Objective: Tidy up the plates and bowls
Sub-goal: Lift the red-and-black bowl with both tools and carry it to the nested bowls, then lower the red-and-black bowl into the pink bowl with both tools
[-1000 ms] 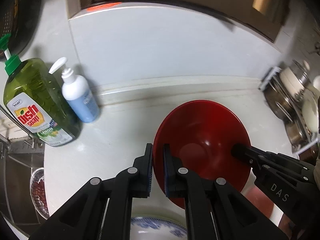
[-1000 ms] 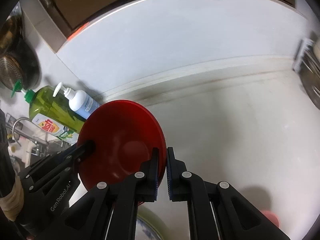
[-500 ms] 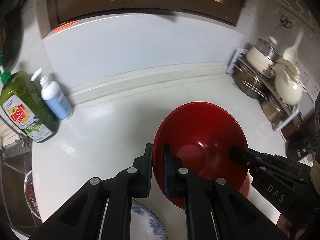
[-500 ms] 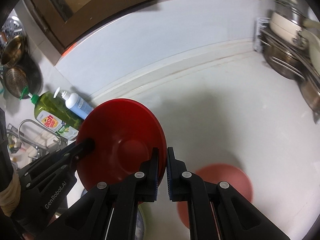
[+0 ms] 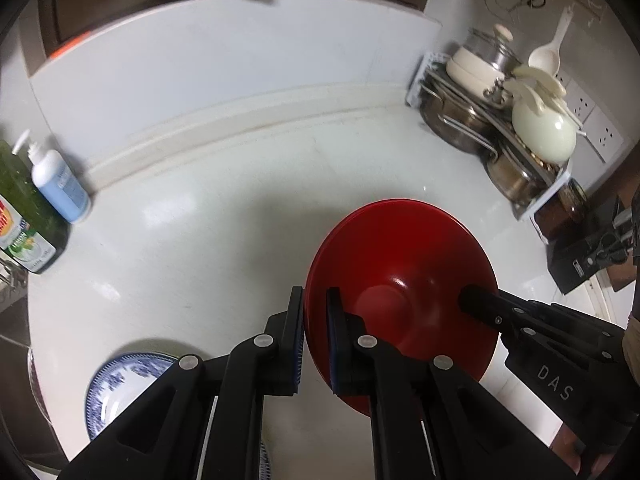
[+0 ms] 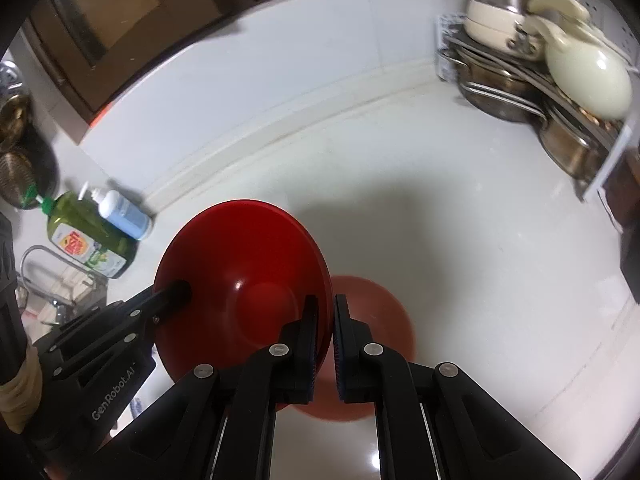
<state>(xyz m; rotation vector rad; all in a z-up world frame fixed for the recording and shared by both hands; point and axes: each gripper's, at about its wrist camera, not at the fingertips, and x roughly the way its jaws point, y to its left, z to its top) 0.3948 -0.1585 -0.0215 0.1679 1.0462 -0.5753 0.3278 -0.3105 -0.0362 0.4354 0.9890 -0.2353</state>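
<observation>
A red bowl (image 5: pixel 404 280) is held in the air above the white counter by both grippers. My left gripper (image 5: pixel 315 340) is shut on its left rim. My right gripper (image 6: pixel 325 344) is shut on its right rim; the bowl also shows in the right wrist view (image 6: pixel 240 276). A second red dish (image 6: pixel 376 320) lies on the counter below and to the right of the held bowl. A blue-and-white plate (image 5: pixel 120 384) sits on the counter at the lower left of the left wrist view.
A dish rack (image 5: pixel 492 132) with steel pots, a cream pot and ladles stands at the right against the wall. A green dish soap bottle (image 6: pixel 86 240) and a blue pump bottle (image 6: pixel 124 216) stand at the left near the sink tap (image 6: pixel 40 256).
Both grippers have carried the red bowl up and to the right, away from the soap bottles. The dish rack, the second red dish and the blue-and-white plate have come into view.
</observation>
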